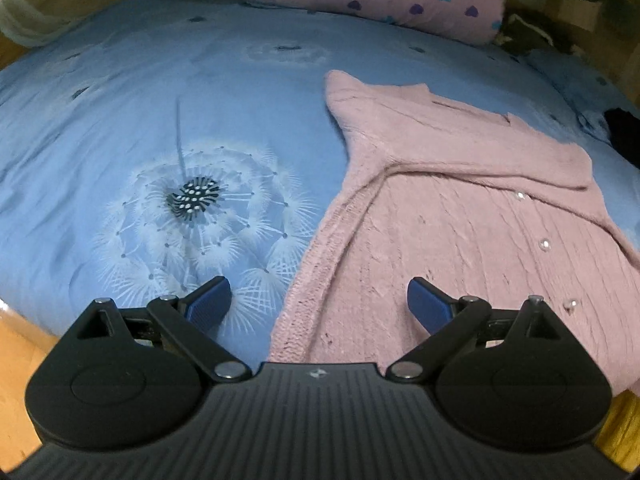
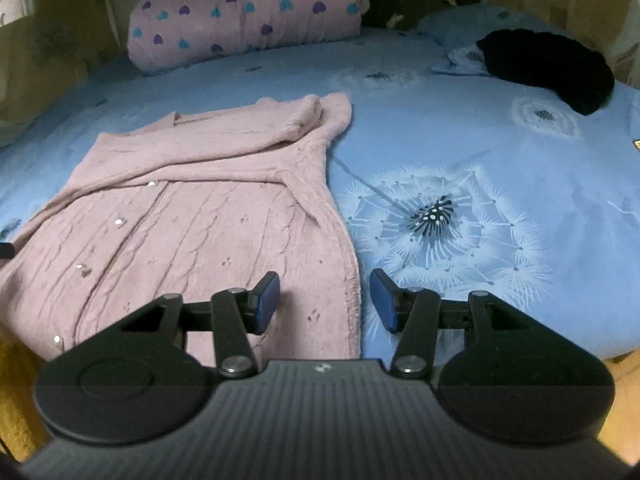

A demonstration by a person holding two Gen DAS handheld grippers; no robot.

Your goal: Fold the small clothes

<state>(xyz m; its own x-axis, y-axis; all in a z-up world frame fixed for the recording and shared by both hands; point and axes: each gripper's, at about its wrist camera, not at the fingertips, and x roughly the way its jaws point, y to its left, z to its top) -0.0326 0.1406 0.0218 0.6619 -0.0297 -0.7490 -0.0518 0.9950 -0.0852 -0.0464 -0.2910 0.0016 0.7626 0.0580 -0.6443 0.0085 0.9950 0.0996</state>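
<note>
A small pink knit sweater (image 1: pixel 460 216) with shiny beads lies flat on the blue dandelion-print bedsheet (image 1: pixel 140 120), both sleeves folded across its chest. My left gripper (image 1: pixel 318 304) hovers open over the sweater's left hem edge, nothing between its blue pads. In the right wrist view the same sweater (image 2: pixel 192 224) fills the left half. My right gripper (image 2: pixel 325 300) stands open above the sweater's right hem edge, one pad over the knit and the other over the bedsheet (image 2: pixel 480 128). Neither gripper touches the cloth that I can see.
A rolled pink blanket with hearts (image 2: pixel 248 16) lies at the far end of the bed. A black garment (image 2: pixel 552 68) rests on a blue pillow at the far right. Wooden floor (image 1: pixel 16 360) shows beyond the bed's near edge.
</note>
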